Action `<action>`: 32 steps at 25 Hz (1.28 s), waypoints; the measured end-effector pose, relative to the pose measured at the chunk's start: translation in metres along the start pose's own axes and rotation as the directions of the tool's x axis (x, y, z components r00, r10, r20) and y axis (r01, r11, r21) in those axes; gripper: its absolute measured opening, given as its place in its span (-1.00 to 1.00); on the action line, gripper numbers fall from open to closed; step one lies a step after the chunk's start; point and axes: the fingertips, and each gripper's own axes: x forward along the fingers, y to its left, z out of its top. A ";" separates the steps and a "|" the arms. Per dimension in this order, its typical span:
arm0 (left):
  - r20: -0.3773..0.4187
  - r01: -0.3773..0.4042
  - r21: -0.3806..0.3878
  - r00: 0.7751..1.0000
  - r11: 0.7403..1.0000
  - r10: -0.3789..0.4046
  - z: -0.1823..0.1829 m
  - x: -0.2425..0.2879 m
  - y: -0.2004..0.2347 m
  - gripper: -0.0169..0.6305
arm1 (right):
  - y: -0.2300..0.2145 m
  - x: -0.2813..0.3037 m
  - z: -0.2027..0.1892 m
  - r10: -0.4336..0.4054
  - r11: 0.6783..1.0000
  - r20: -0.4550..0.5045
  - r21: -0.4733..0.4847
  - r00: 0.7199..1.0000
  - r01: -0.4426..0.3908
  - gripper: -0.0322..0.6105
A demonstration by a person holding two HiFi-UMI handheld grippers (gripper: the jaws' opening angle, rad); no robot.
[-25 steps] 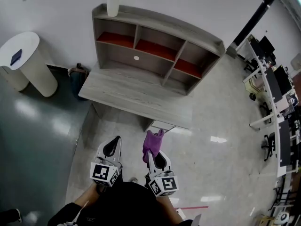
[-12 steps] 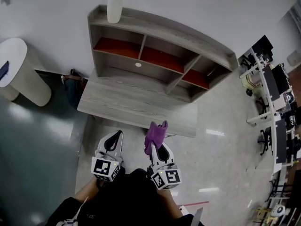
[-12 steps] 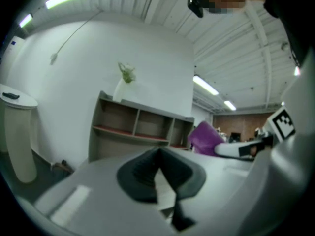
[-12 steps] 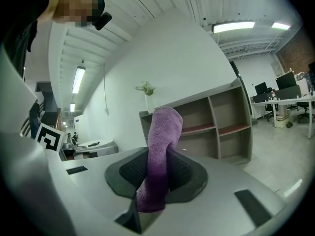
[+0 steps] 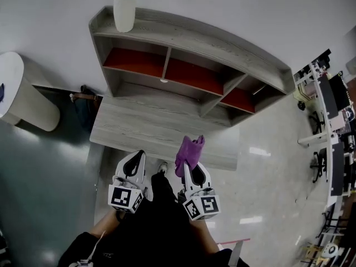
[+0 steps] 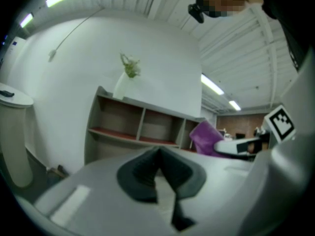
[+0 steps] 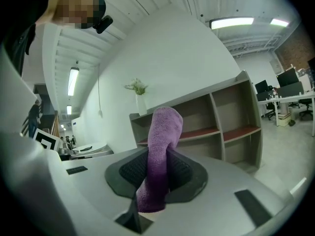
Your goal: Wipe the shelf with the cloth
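Room for movement lies on the right, where glossy pale floor (image 5: 267,166) runs open from the desk's right end to a row of office workstations (image 5: 334,121) at the far right. On the left, a white round pedestal table (image 5: 22,102) stands near the left end of the grey wood-grain desk top (image 5: 139,121), with a strip of dark floor between them. At the far edge of that top rises the grey wood-grain shelf unit (image 5: 194,38), set against the white wall (image 5: 250,10), its upper bays floored in red. A white vase (image 5: 124,7) stands on its top board at the left end.

The right gripper (image 7: 156,176) is clamped on a purple terry cloth (image 7: 160,146), which stands upright out of its jaws and, in the head view, overlaps the desk top's near edge, well short of the shelf. The left gripper (image 6: 158,156) hangs just to its left, jaws pressed together with nothing between them.

A second ago both grippers and the cloth were over open floor short of the desk. Desk and shelf now sit nearer, and the pedestal table has slid to the view's left edge.
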 end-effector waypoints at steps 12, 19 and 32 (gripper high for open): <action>0.019 -0.016 0.050 1.000 0.999 0.015 0.040 0.145 -0.008 -0.93 | -0.108 0.110 0.042 0.030 1.000 0.003 -0.002 1.000 -0.030 -0.65; -0.010 0.016 0.052 1.000 0.999 -0.015 0.039 0.193 -0.007 -0.93 | -0.163 0.155 0.056 -0.082 0.997 -0.017 -0.010 0.996 0.082 -0.65; -0.032 0.186 0.077 0.982 0.980 -0.184 0.056 0.247 0.018 -0.93 | -0.238 0.219 0.067 -0.371 0.925 -0.042 -0.107 0.928 0.365 -0.65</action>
